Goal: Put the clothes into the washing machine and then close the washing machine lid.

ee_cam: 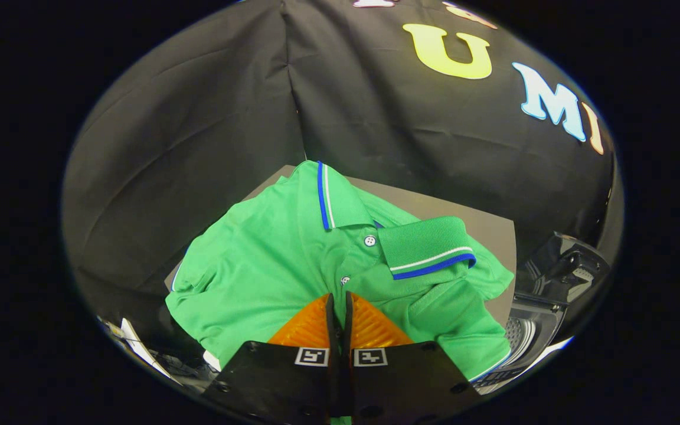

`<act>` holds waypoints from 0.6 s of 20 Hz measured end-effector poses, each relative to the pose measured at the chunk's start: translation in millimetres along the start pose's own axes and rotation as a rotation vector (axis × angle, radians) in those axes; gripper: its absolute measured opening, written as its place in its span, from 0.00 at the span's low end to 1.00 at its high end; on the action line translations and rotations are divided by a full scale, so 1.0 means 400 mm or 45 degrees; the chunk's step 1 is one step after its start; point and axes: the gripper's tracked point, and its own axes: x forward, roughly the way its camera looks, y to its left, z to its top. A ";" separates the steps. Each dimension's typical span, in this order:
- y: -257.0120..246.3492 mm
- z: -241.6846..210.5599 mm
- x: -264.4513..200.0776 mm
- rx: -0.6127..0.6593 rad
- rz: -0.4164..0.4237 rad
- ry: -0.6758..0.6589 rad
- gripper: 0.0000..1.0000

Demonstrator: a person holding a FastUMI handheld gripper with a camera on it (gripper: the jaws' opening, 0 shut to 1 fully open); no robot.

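Gripper view puts my gripper [338, 301] right over a green polo shirt [269, 260] with blue-and-white trim on its collar [428, 248]. My two fingers are drawn almost together, only a thin slit between them, their tips against the fabric just below the button placket [369, 241]. I judge they are pinching a fold of the shirt, though the cloth inside the slit is too hidden for me to be sure. The shirt lies crumpled on a grey tabletop [481, 227], draping over its near edge. Beyond the fingers, off toward the right and lower than the table, sits the washing machine [543, 307], its lid raised and part of the perforated drum [514, 333] showing.

So I read this as the pickup step. Next I need to lift the shirt clear of the table, carry it right, and keep the trailing sleeves from snagging the machine's rim.
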 end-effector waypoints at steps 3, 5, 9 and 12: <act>0.012 0.028 -0.036 0.038 0.031 -0.052 0.02; 0.010 0.061 -0.073 0.043 0.047 -0.098 0.02; 0.013 0.151 -0.147 0.075 0.087 -0.219 0.02; -0.005 0.202 -0.205 0.051 0.076 -0.298 0.02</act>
